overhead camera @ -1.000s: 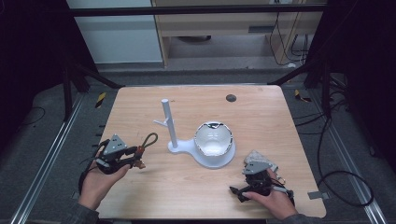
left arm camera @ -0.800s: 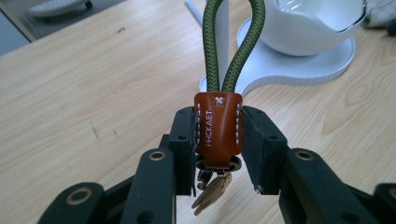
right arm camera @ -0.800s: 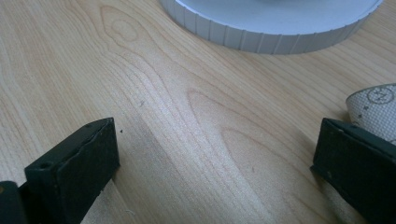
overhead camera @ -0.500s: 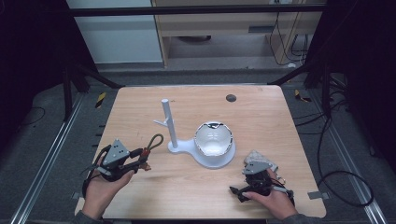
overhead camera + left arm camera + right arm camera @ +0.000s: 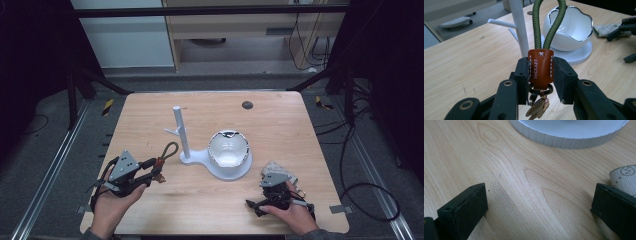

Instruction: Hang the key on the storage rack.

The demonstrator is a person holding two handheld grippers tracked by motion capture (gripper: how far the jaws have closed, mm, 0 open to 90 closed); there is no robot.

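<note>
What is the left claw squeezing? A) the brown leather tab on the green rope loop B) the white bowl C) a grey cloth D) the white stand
A: the left claw is clamped on the brown leather tab of the green rope key loop, keys dangling below.

Even overhead light falls on the pale wooden table [image 5: 280, 130], which stands bright against a dark, underexposed surround in the soft, low-detail high view. In the left gripper view the brown leather tab [image 5: 540, 65] is sharp, while the white bowl [image 5: 570, 30] behind carries a bright sheen and loses some sharpness. In the right gripper view the wood grain is crisp, the black jaws near the lens are soft-edged, and shadows are faint.
</note>
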